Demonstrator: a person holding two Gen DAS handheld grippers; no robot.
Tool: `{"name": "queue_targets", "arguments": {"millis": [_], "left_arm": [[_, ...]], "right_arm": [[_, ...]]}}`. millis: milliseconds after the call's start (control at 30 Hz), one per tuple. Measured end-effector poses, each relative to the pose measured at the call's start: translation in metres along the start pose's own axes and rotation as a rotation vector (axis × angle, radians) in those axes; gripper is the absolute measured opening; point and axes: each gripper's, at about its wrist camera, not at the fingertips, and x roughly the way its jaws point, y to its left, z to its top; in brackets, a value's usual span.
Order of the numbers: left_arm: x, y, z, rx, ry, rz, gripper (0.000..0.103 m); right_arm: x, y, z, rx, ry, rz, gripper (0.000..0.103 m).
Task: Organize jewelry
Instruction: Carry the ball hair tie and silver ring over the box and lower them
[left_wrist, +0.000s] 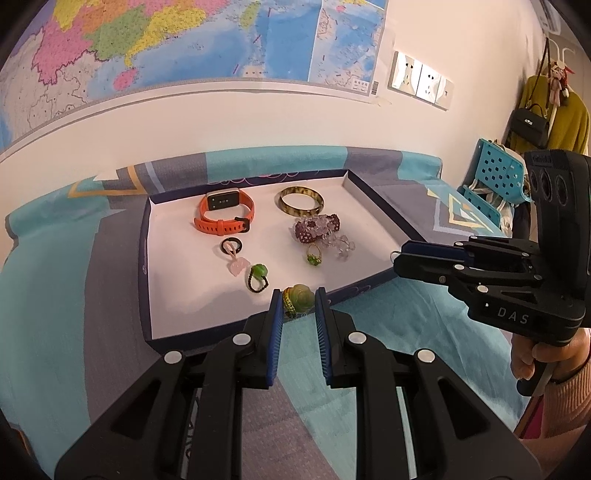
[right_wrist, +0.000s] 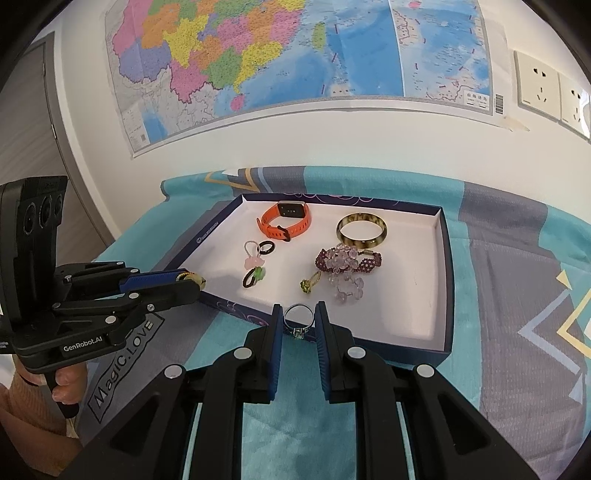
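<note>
A shallow white-lined box tray (left_wrist: 162, 302) (right_wrist: 439, 280) lies on the bed. In it are an orange watch (left_wrist: 225, 216) (right_wrist: 286, 221), a brown bangle (left_wrist: 301, 201) (right_wrist: 362, 230), a purple bead bracelet (left_wrist: 317, 229) (right_wrist: 347, 262), and small rings. My left gripper (left_wrist: 298, 301) (right_wrist: 192, 281) is shut on a green shell ring (left_wrist: 297, 301) above the tray's near edge. My right gripper (right_wrist: 299, 319) (left_wrist: 397, 258) is shut on a silver ring (right_wrist: 298, 321) at the tray's front rim.
A patterned teal and grey bedspread (left_wrist: 55, 314) covers the bed. A wall map (right_wrist: 277, 55) and sockets (right_wrist: 543, 88) are behind. A blue basket (left_wrist: 495, 181) and hanging clothes (left_wrist: 554, 118) stand at the right.
</note>
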Motion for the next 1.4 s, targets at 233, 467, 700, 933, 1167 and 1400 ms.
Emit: {"name": "queue_targets", "arguments": {"millis": [233, 467, 700, 933, 1167, 1400], "left_arm": [[0.005, 0.002, 0.005, 0.005, -0.003, 0.005, 0.018], [0.007, 0.004, 0.009, 0.009, -0.002, 0.007, 0.018], [0.013, 0.007, 0.015, 0.011, 0.0, 0.016, 0.018], [0.018, 0.009, 0.02, 0.016, 0.007, 0.019, 0.018], [0.024, 0.013, 0.024, 0.017, 0.012, 0.026, 0.018], [0.03, 0.019, 0.028, 0.009, 0.026, 0.027, 0.018]], "right_arm": [[0.003, 0.0, 0.003, 0.001, 0.0, 0.003, 0.015], [0.01, -0.002, 0.01, 0.003, 0.002, 0.009, 0.015], [0.015, -0.002, 0.015, 0.001, 0.005, 0.013, 0.015], [0.02, -0.004, 0.018, 0.001, 0.009, 0.014, 0.015], [0.029, -0.004, 0.022, -0.004, 0.024, 0.011, 0.015], [0.038, -0.003, 0.027, -0.01, 0.035, 0.015, 0.015]]}}
